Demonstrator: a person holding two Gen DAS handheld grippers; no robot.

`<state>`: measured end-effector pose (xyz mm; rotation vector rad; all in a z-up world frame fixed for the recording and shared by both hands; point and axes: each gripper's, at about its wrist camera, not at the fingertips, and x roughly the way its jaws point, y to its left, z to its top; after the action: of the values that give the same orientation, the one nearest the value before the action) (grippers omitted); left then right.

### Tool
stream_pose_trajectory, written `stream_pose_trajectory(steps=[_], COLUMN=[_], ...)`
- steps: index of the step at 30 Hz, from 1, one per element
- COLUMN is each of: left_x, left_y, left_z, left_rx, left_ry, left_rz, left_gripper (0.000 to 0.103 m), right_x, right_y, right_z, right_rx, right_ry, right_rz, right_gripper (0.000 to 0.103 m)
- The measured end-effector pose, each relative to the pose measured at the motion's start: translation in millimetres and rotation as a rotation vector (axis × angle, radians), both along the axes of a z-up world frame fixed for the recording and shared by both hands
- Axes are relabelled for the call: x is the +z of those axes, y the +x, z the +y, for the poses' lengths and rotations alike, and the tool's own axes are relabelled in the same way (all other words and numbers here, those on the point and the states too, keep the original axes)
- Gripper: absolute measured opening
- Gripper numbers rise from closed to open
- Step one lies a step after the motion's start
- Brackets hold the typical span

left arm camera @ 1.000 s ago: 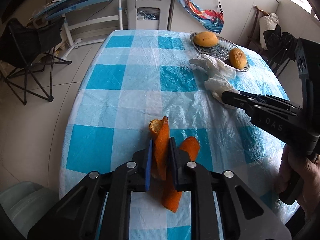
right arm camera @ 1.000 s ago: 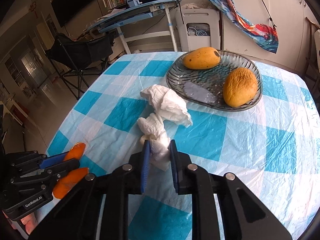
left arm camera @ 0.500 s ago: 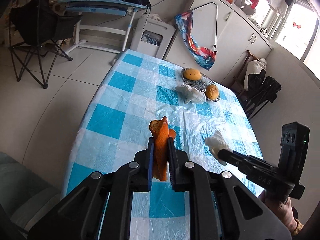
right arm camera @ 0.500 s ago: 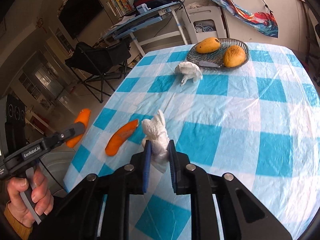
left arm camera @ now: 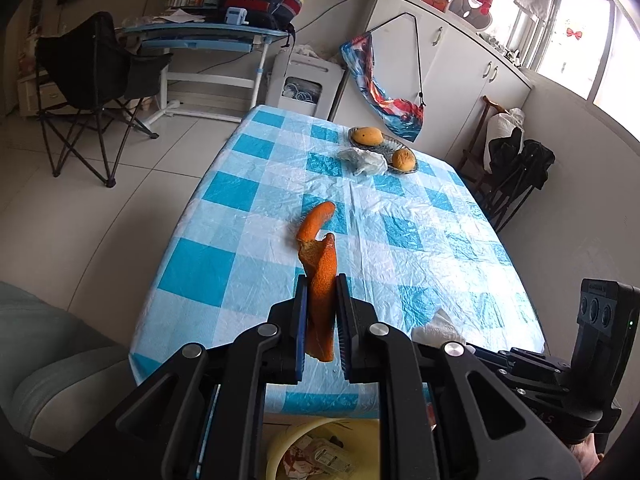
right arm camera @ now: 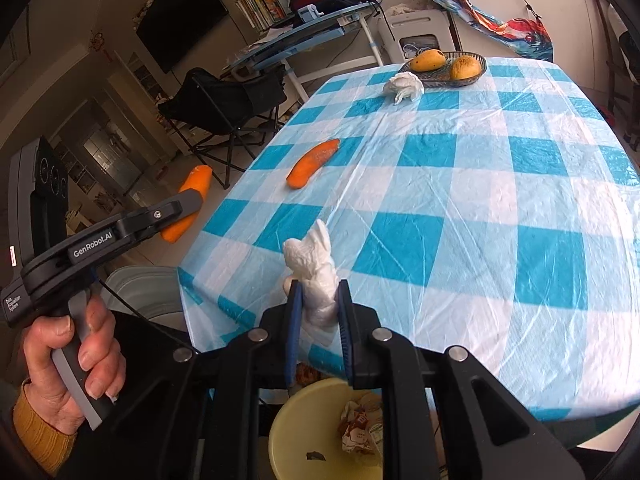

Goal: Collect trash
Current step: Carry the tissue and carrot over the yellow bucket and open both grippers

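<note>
Table's near edge now sits under me – my left gripper (left arm camera: 322, 312) pinches orange peel (left arm camera: 320, 276), right gripper (right arm camera: 318, 312) pinches tissue (right arm camera: 314, 276), both lifted back above the yellow bin (right arm camera: 296, 432)

My left tongs (left arm camera: 321, 312) are matt black plastic, pinching rough, pitted orange peel (left arm camera: 321, 280); the checked table cover (right arm camera: 460, 184) looks glossy, crinkled plastic.

Daylight from window (left arm camera: 576, 36); fisheye-bent edges, corners perhaps underexposed.
</note>
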<state>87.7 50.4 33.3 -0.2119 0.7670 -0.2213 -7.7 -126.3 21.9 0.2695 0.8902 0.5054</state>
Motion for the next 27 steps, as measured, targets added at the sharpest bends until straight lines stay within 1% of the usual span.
stream_pose_trajectory(steps=[4,10,19,22,25,27], left_x=[0.4,0.6,-0.7,-5.8,-19.7,-30.3], left_y=[-11.6,-19.9,-22.8,-28.7,-36.5,-42.1], left_z=[-3.8,-8.7,-11.8,-14.7,-20.6,-26.3], left_rx=[-0.006,-0.02,-0.029,-0.048,-0.081,-0.102], left_ry=[0.015,0.042,0.043,0.024,-0.02,-0.033], left_rz=[-0.012,-0.024,-0.022,0.007,0.079,0.126], left_gripper=[0.013,0.013,0.013,0.013,0.013,0.013], right_x=[-1.6,-3.0,-6.5,-12.8,-26.6,-33.7], right_y=[-15.0,-21.5,-28.2,-37.7,-47.6,-52.7], right_z=[-2.7,-7.2,-3.1,3.9,13.3,18.2], right_rx=[-0.007,-0.022,-0.009,0.027,0.076,0.101], right_ry=[0.004,0.011,0.01,-0.016,-0.068,-0.098], right_rz=[-0.005,-0.003,0.009,0.046,0.115,0.153], right_gripper=[0.019,0.02,0.02,0.02,0.02,0.022])
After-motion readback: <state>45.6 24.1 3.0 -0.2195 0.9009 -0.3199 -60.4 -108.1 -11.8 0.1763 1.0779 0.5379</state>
